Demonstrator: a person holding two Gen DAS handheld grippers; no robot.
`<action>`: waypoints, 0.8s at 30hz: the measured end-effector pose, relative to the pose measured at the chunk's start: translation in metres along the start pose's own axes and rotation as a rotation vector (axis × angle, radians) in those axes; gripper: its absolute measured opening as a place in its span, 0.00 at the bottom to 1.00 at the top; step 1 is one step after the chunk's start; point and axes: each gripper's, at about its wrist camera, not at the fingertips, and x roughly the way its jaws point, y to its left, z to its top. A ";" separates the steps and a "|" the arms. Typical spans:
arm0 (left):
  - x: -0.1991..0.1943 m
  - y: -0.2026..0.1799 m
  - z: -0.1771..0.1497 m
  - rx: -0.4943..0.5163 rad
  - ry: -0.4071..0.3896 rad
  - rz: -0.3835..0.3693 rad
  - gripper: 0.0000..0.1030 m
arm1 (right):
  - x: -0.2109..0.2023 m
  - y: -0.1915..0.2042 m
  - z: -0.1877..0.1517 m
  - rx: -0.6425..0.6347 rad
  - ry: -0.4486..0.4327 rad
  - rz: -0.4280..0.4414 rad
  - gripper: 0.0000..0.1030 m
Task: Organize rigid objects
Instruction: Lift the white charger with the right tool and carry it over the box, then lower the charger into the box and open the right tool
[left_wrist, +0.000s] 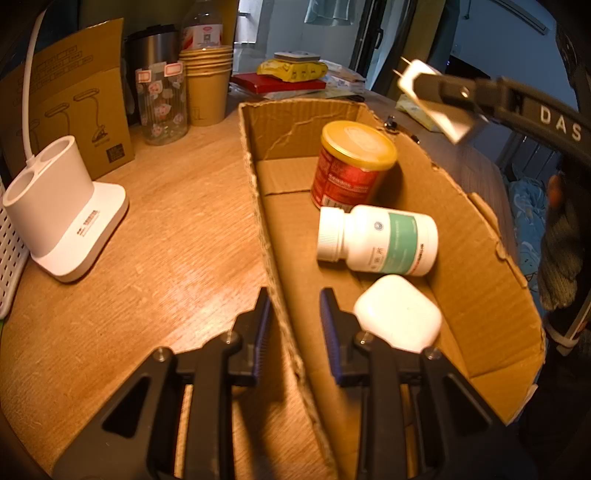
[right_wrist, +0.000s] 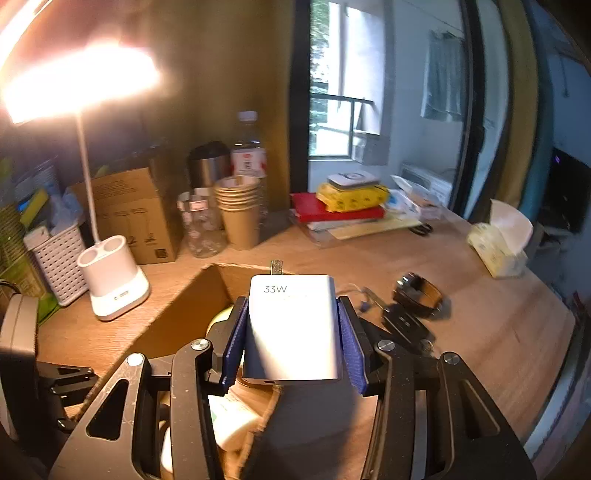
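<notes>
Charger (right_wrist: 293, 328) clamped in right hand-held gripper (right_wrist: 293, 332) above cardboard box (right_wrist: 173, 314)

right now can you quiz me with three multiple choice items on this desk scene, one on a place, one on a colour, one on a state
1. Where is the red can?
A. inside the cardboard box
B. on the desk beside the lamp base
C. on the red book

2. What colour is the can's lid?
A. white
B. yellow
C. green

3. What is the right gripper doing?
A. hanging open and empty
B. shut on the white charger
C. shut on a paper cup

Answers:
1. A, it stands upright at the box's far end, behind the lying white pill bottle.
2. B, its top is yellow.
3. B, the blue pads press on both sides of the block marked 33W.
</notes>
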 end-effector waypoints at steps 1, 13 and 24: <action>0.000 0.000 0.000 0.000 0.000 0.000 0.27 | 0.001 0.004 0.002 -0.011 -0.001 0.005 0.47; -0.001 0.000 -0.001 0.000 0.000 0.000 0.27 | 0.023 0.040 0.024 -0.120 0.040 0.066 0.48; -0.002 0.002 -0.001 -0.015 0.000 -0.003 0.27 | 0.051 0.054 0.029 -0.114 0.118 0.162 0.48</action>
